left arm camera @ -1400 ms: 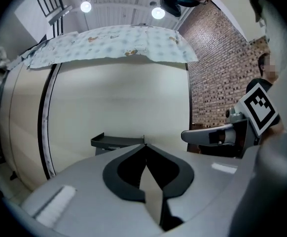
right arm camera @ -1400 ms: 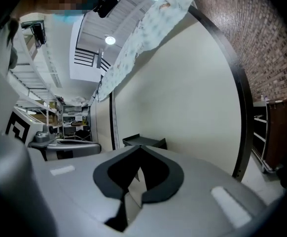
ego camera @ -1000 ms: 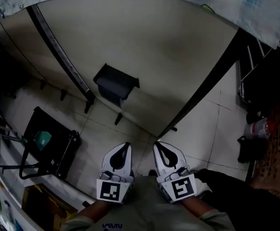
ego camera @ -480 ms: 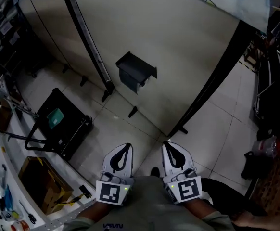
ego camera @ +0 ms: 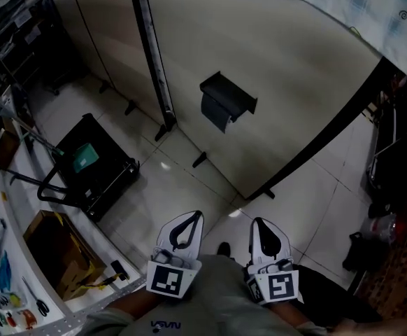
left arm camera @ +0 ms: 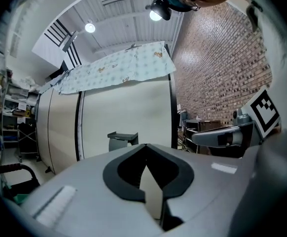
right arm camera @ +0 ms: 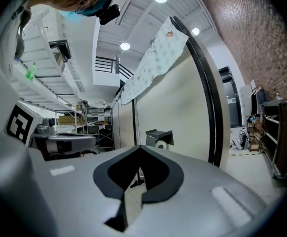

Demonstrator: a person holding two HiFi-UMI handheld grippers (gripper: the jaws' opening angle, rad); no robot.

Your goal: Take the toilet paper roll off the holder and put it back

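The toilet paper roll (right arm camera: 160,144) apparently hangs in its black wall holder (ego camera: 226,102). The left gripper (ego camera: 190,219) and right gripper (ego camera: 261,224), both pressed together and empty, point toward it from well away.

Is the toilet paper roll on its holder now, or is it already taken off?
On the holder. The right gripper view shows the white roll mounted in it, just beneath its dark top.
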